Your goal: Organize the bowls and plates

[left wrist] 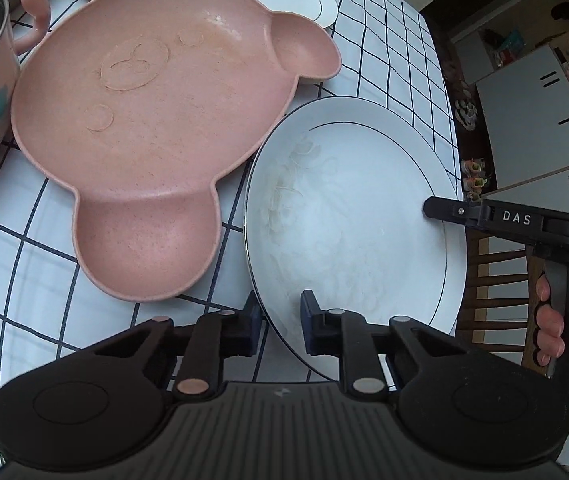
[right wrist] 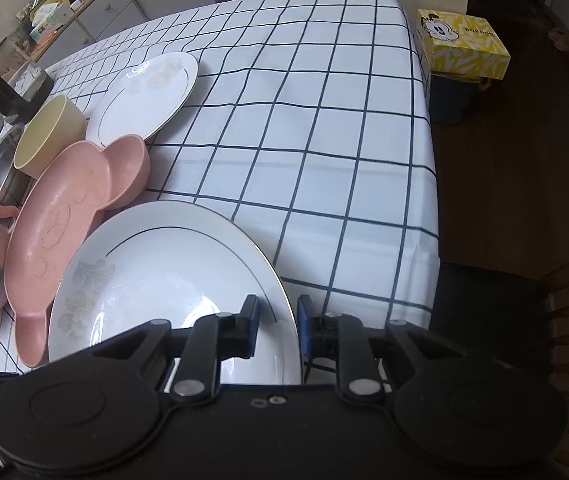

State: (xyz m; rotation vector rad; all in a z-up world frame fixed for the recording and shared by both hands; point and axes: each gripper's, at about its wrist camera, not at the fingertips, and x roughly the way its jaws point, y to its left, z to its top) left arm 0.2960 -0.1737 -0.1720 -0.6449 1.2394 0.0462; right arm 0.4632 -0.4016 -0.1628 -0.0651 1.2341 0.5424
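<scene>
The checked surface (right wrist: 304, 128) is carrying a pink bear-shaped plate (left wrist: 152, 120), ears pointing toward the surface's edge, beside a round white plate (left wrist: 348, 216) whose rim the left tool (left wrist: 280, 320) and right tool (right wrist: 278, 320) are both pinching from opposite sides.

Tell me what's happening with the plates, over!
Left tongs and right tongs both clamped on the big white plate's rim. Pink bear plate touching it on one side. Nothing on top. Over.
</scene>
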